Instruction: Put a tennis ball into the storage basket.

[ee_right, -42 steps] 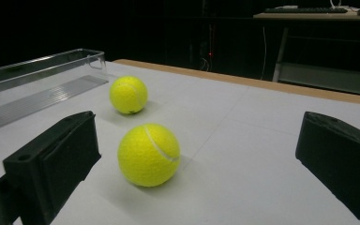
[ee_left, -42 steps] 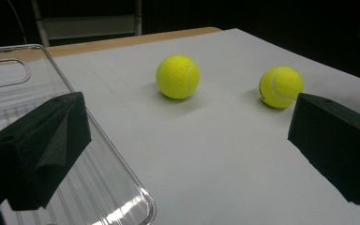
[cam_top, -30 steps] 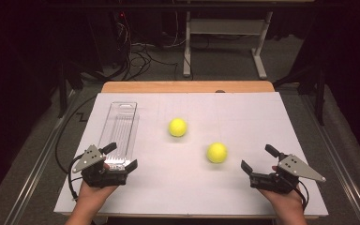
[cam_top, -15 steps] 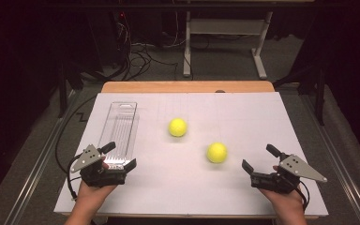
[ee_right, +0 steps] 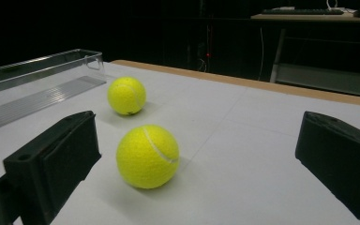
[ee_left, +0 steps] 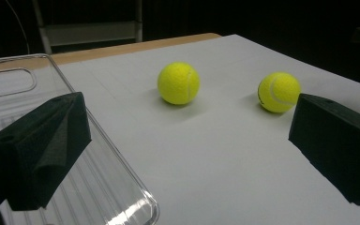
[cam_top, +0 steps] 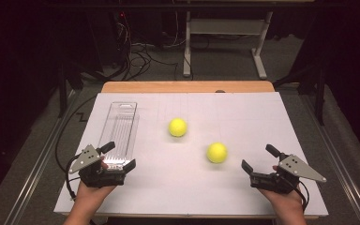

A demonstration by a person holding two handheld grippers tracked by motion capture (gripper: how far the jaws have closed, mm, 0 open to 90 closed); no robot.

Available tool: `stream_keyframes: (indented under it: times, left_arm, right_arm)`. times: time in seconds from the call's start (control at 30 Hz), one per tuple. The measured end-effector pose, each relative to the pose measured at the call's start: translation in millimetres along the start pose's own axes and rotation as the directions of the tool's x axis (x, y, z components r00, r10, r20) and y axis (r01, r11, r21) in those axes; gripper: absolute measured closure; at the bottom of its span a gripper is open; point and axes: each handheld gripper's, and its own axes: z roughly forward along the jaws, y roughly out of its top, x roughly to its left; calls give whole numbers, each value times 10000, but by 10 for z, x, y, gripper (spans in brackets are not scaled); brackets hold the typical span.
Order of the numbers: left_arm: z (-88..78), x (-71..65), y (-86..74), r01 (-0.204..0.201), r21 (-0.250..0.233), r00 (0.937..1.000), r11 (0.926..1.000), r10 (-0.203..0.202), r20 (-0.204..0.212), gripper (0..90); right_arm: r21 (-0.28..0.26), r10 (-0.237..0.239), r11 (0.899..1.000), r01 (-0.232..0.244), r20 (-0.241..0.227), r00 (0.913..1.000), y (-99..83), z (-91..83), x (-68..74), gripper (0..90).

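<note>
Evidently both grippers sat at the near edge of the white table [cam_top: 262, 112], each with its jaws spread wide and nothing between them. The left gripper [cam_top: 115, 157] rested at the near end of the clear plastic tray [cam_top: 122, 126], one jaw overlapping the tray's rim in the left gripper view. The right gripper [cam_top: 258, 157] lay near the right corner, pointed toward the middle of the table.

Two yellow tennis balls lay loose on the table, apart from each other and outside the tray. The nearer ball [cam_top: 217, 153] sat just ahead of the right gripper, close in front of its jaws in the right gripper view [ee_right: 147, 156]. The farther ball [cam_top: 177, 127] lay closer to the tray, well apart from both grippers.

The work in hand looked like picking up the balls and setting them in the tray, with the nearer ball the likely first pick. To do that well, the right gripper would need to come forward low and level, with the ball centred between the jaws so that both pads met it across its widest part. Closing off-centre or too high could squeeze the ball out and send it rolling. A gentle close should do, since the felt gives grip. The tray is narrow, so the ball should be lowered between its walls before letting go.
</note>
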Motion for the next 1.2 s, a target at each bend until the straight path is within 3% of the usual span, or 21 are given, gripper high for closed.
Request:
stream_keyframes:
  times: [0.57, 0.73, 0.77, 1.07, 1.2]
  left_arm:
    - [-240, 171, -15, 32, -155, 9958, 9999, -46, -913, 2]
    - [-334, 250, -49, 92, -256, 9950, 9996, -117, -988, 2]
    - [-369, 263, -63, 227, -149, 9922, 9996, -243, -1221, 2]
    - [-449, 357, -129, 612, 118, 9856, 9981, -586, -1585, 2]
    - [-425, 319, -140, 482, 554, 9847, 9973, -382, -1700, 2]
  right_arm:
    - [-50, 78, 10000, -78, 71, 9999, -6, -13, -16, 1]
    - [-61, 106, 9999, -105, 92, 9999, -7, -21, -27, 1]
    - [-67, 113, 9999, -113, 103, 9999, -8, -24, -28, 1]
    - [-101, 137, 9999, -136, 121, 9998, -7, -34, -37, 1]
    - [-93, 177, 9998, -176, 150, 9997, -8, -39, -42, 1]
